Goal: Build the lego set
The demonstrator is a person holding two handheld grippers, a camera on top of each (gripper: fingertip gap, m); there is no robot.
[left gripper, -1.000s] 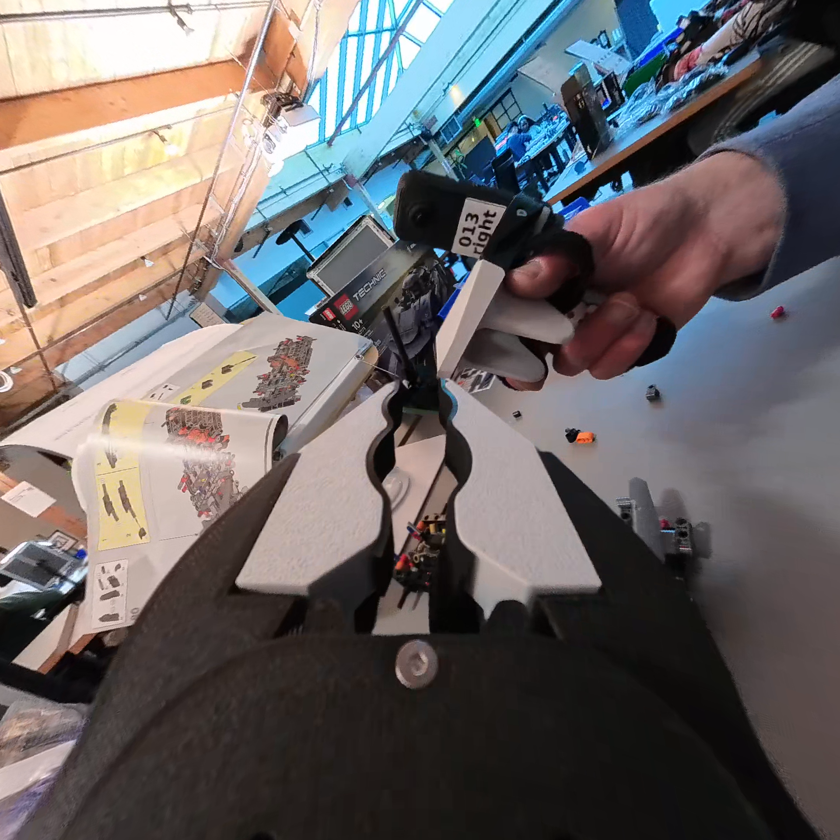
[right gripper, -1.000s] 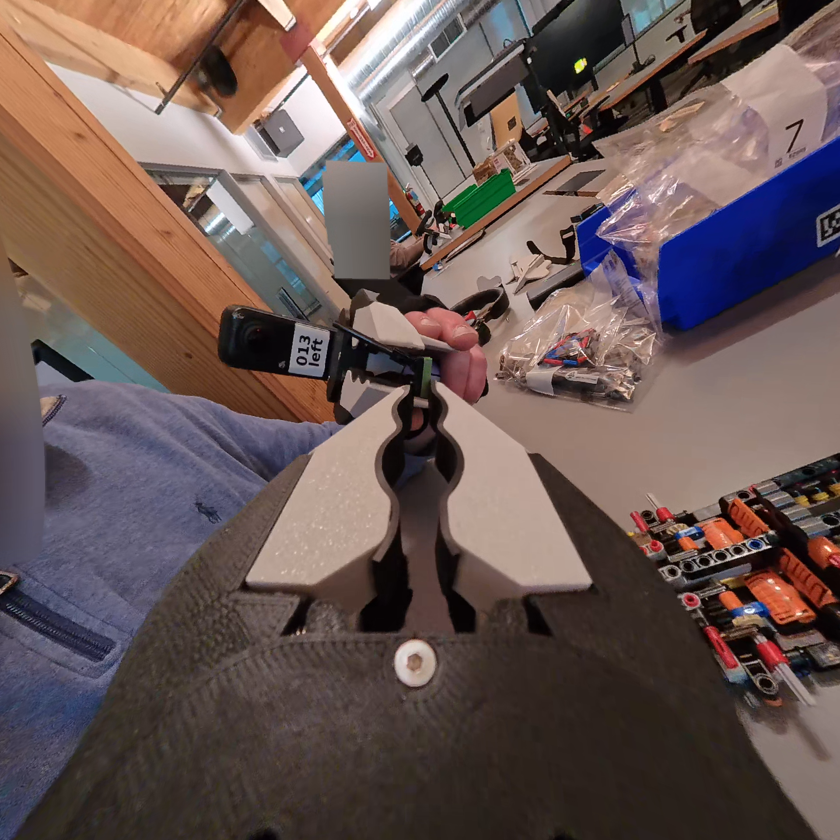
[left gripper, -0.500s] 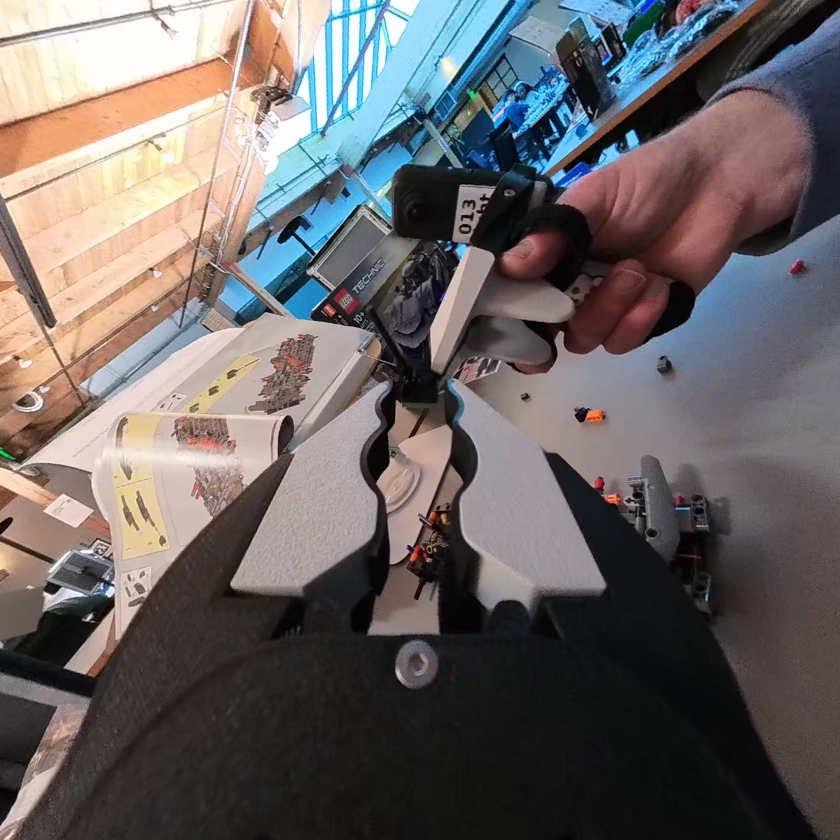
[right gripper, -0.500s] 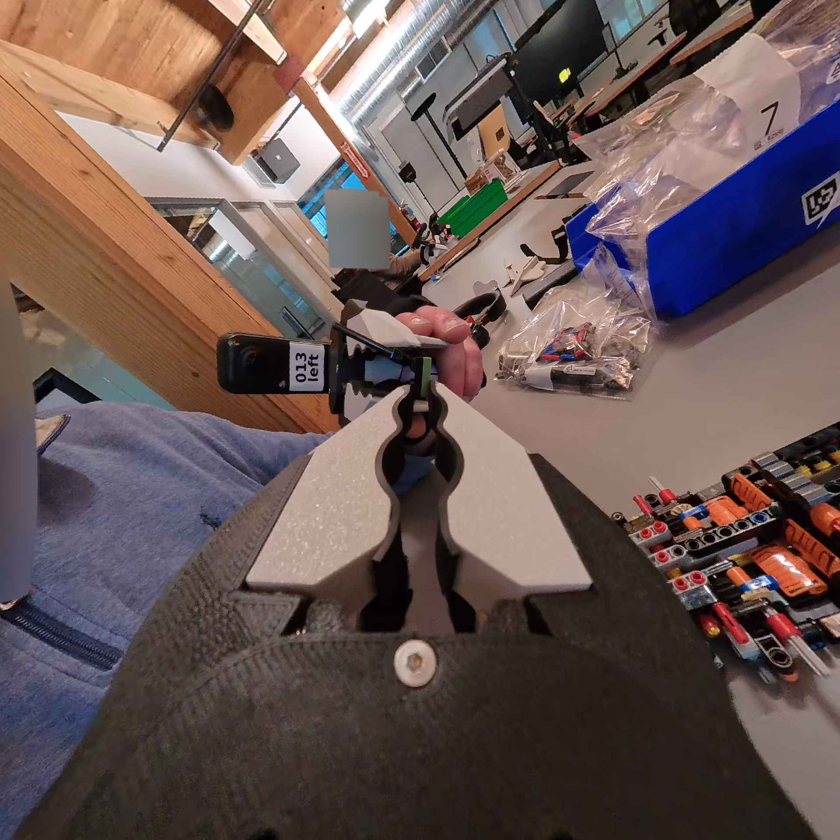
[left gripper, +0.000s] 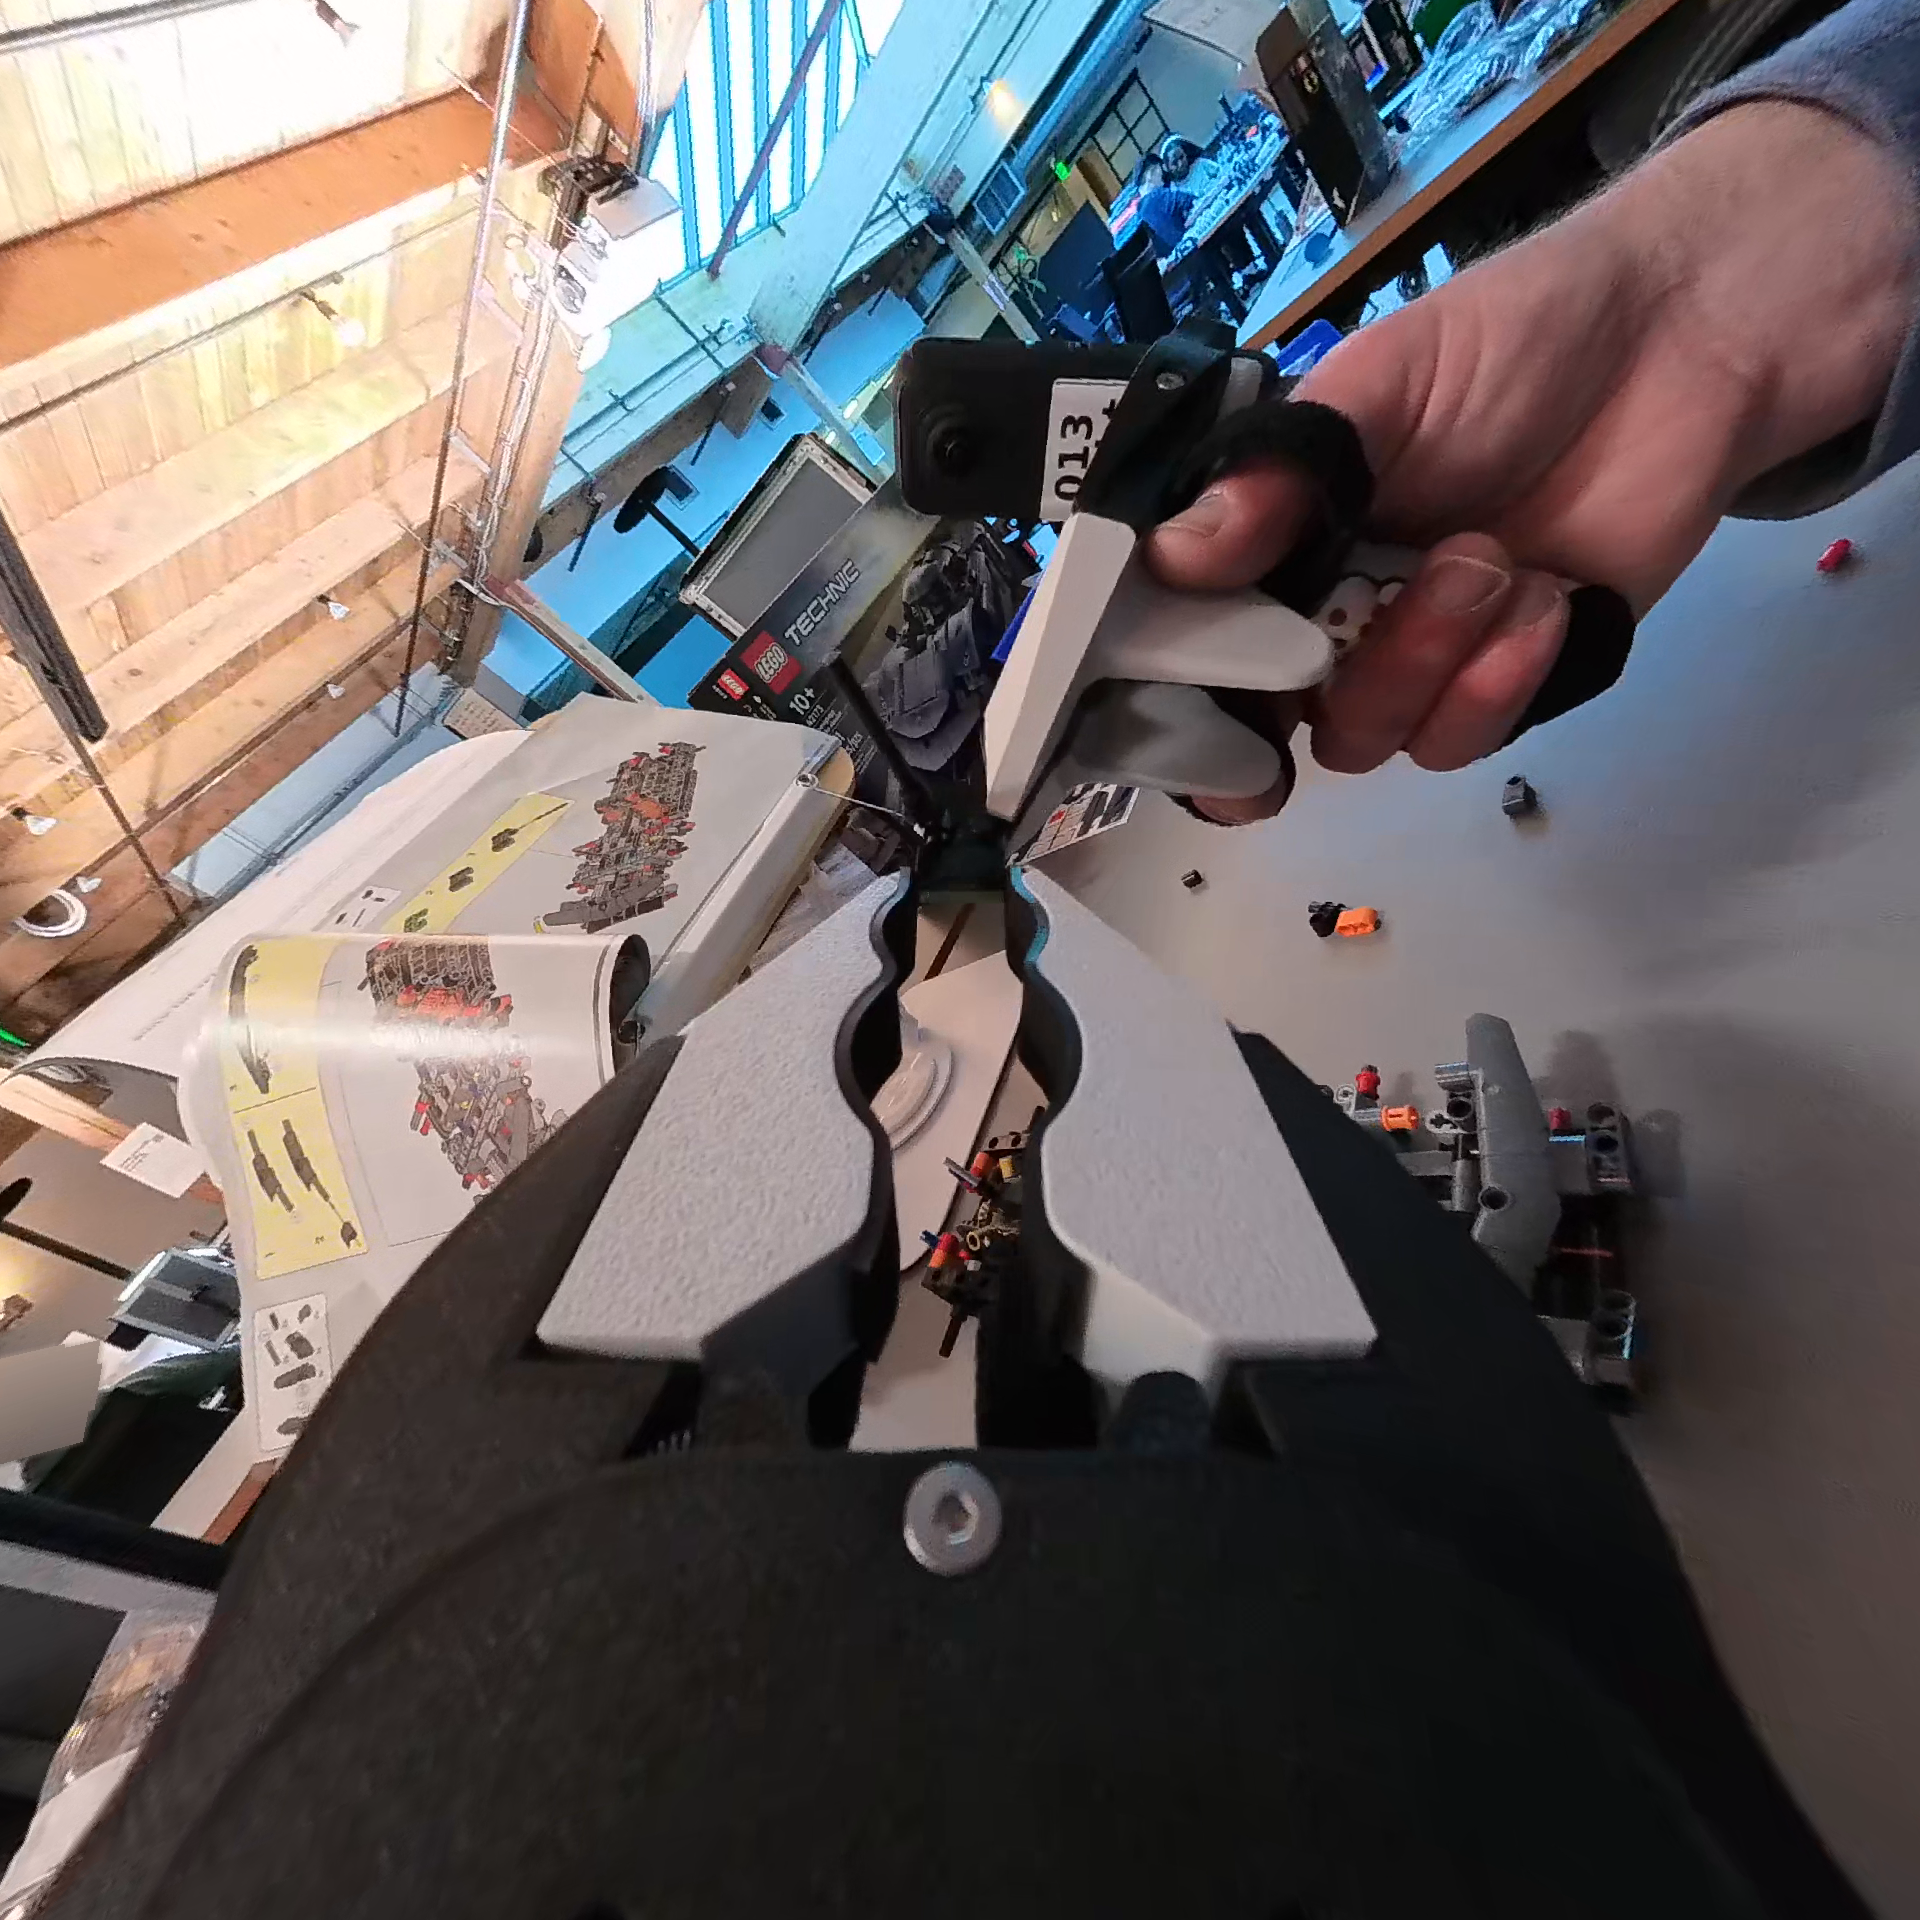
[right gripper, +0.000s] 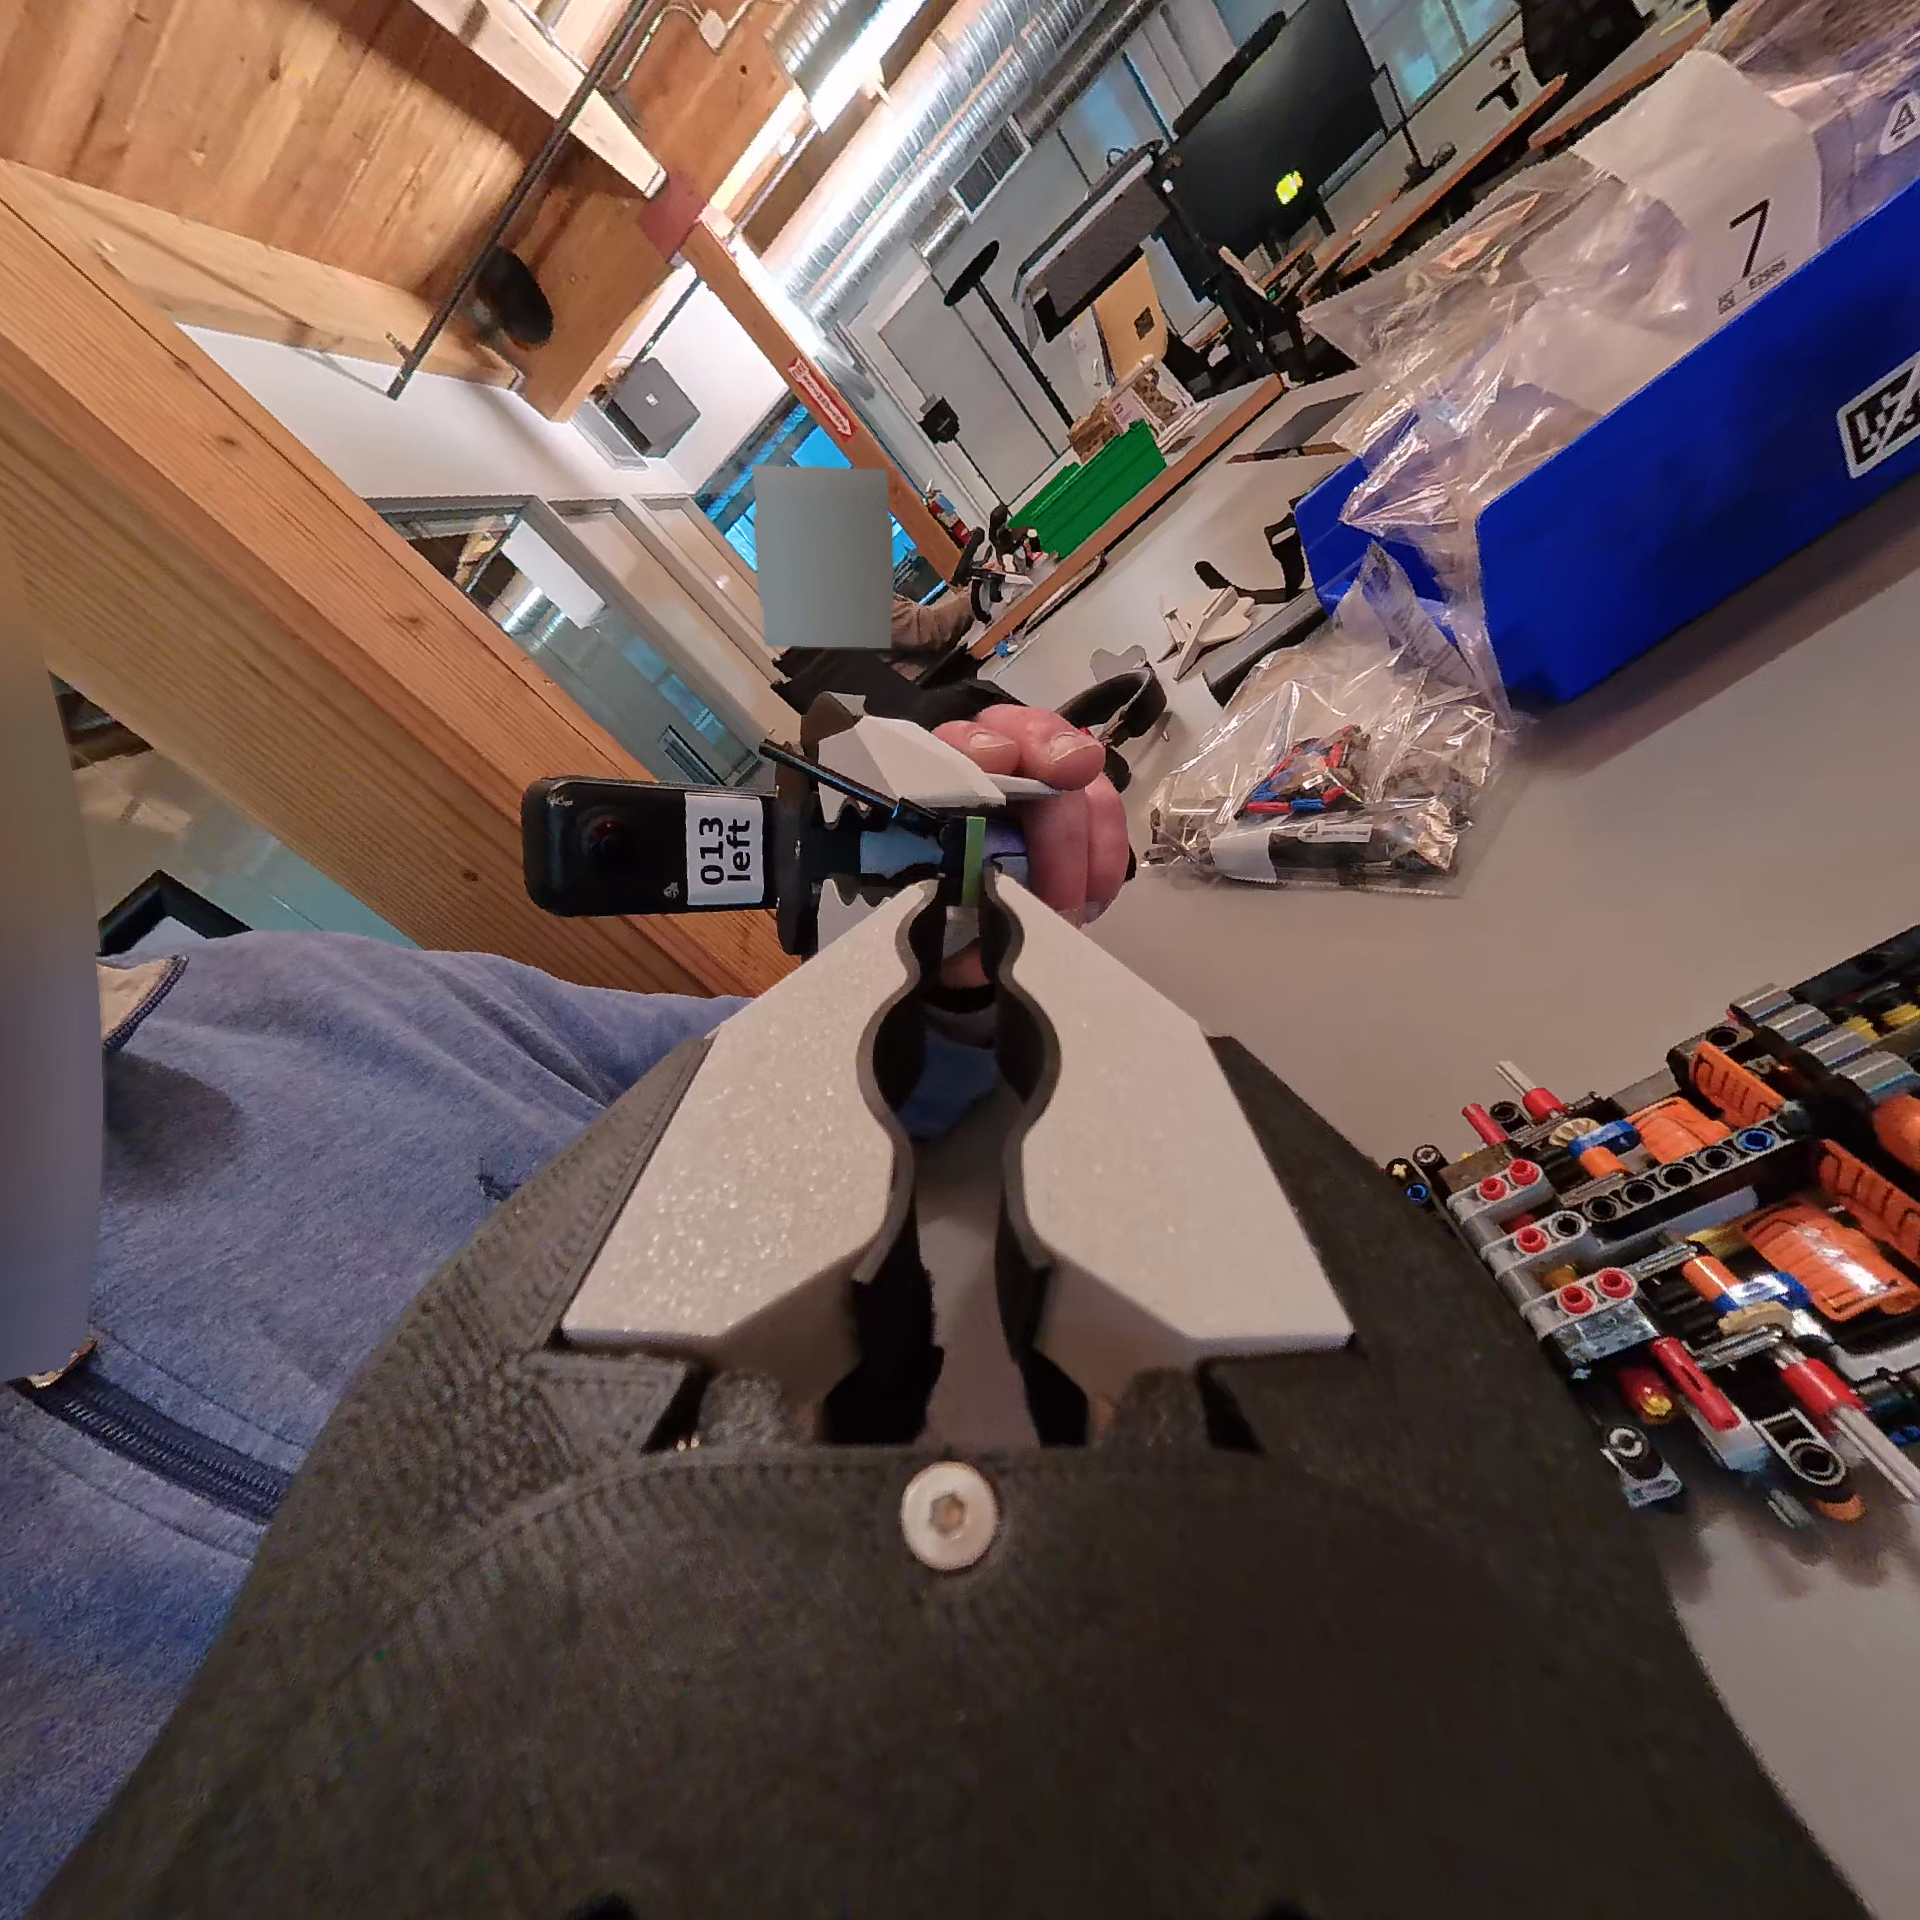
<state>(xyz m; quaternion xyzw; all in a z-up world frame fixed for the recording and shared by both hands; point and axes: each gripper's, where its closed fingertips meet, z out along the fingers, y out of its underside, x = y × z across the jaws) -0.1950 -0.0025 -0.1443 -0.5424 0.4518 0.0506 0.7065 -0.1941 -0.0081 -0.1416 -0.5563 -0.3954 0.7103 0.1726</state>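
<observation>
1. Step in hand (judged): mid-air joining of a small part. Both tools are raised above the desk (left gripper: 1766, 935), tip to tip, working on one small green-and-dark piece (right gripper: 971, 862).
2. Left tool (left gripper: 961, 883): fingers nearly together, clenched on the dark end of the piece at the very tips. A thin black rod (right gripper: 831, 779) juts from the same spot; whether it is joined to the piece can't be told.
3. Right tool (right gripper: 961, 904): fingers drawn close, tips pinching the green piece from the opposite side.
4. Task items: partly built model (right gripper: 1714, 1195) lies flat on the desk to the right, well apart from both tools. A smaller grey sub-assy (left gripper: 1507, 1143) sits on the desk near it. Manual (left gripper: 416, 1039) lies open beyond the left tool; bag of parts (right gripper: 1320, 800) farther off.
5. Next move (judged): needs steady axial push w/ tips kept aligned; grip area is small, so the piece may twist or pop out.
6. Pose: right hand (left gripper: 1558, 416) wraps its handle, knuckles up, tool angled down-left. Left hand (right gripper: 1049, 800) holds its tool roughly level, pointing toward the right tool.
</observation>
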